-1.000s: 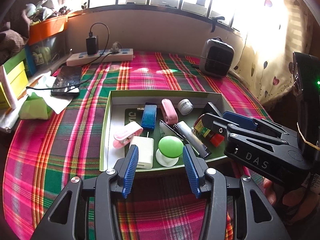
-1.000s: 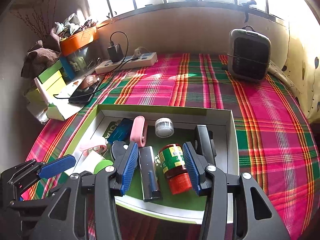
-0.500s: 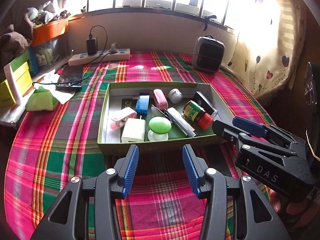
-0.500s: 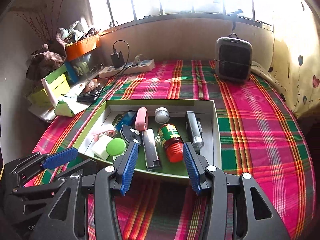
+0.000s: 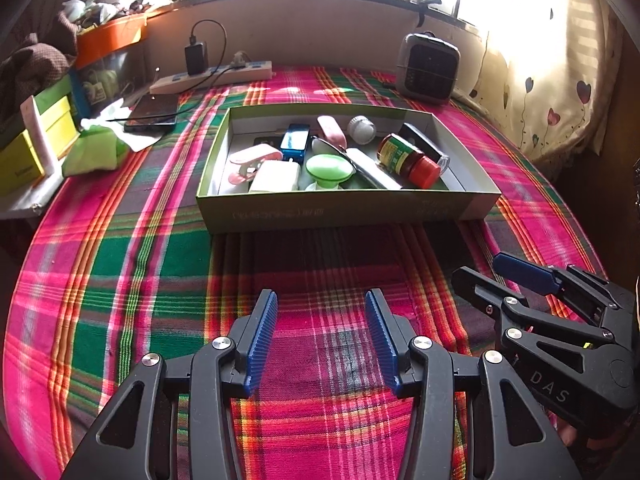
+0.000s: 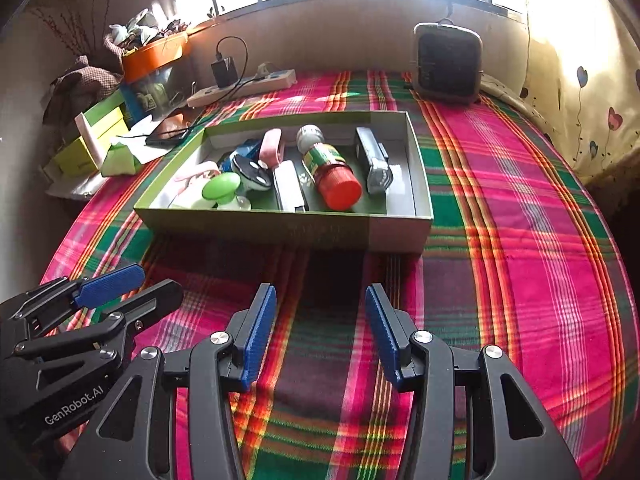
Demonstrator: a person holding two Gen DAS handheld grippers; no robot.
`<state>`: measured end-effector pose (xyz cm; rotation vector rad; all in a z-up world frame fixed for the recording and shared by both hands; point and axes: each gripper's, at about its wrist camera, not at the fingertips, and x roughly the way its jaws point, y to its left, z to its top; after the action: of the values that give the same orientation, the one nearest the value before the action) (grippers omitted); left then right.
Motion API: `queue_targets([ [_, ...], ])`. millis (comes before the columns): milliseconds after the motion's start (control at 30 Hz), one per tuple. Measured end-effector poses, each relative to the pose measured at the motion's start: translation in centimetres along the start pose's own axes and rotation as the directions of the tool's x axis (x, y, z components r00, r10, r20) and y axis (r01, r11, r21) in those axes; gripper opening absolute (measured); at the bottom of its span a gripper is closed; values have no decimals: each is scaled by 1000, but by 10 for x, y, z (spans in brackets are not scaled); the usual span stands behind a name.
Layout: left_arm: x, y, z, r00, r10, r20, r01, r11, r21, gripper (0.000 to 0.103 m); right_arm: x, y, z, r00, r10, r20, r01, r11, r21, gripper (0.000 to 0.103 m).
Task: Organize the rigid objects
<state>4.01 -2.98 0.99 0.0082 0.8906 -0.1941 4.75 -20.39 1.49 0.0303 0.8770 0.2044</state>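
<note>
We see the left gripper [image 5: 320,336] and right gripper [image 6: 320,332] both spread and empty over the plaid cloth [image 5: 120,280], near the box's [image 5: 344,210] front wall but apart from it. The box sits mid-cloth and holds the clutter: a red-capped bottle [image 6: 332,176] lying on its side, green knob [image 5: 329,168], white charger [image 5: 276,176], pink clip [image 5: 250,160], blue stick [image 5: 295,142], small white jar [image 5: 361,129] (rest too jumbled to tell). Behind it we note a heater [image 6: 447,68] and power strip [image 5: 216,78] by the wall.
</note>
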Motion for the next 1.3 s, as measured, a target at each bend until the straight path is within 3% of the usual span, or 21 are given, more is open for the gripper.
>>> queue_targets([
  [233, 4, -3, -9, 1000, 13, -16, -13, 1000, 5, 45, -4, 0, -14, 999, -49, -10, 48, 999, -13, 48],
  [600, 4, -11, -14, 997, 70, 21, -70, 998, 6, 47, -8, 2, -23, 993, -116, -13, 115, 993, -22, 48],
  [833, 6, -16, -14, 997, 80, 16, -80, 996, 31, 53, -9, -2, -26, 991, -136, -15, 136, 991, 0, 61],
  [1300, 6, -16, -14, 997, 79, 16, -80, 996, 31, 54, -12, -2, -32, 990, -138, 2, 138, 990, 2, 66],
])
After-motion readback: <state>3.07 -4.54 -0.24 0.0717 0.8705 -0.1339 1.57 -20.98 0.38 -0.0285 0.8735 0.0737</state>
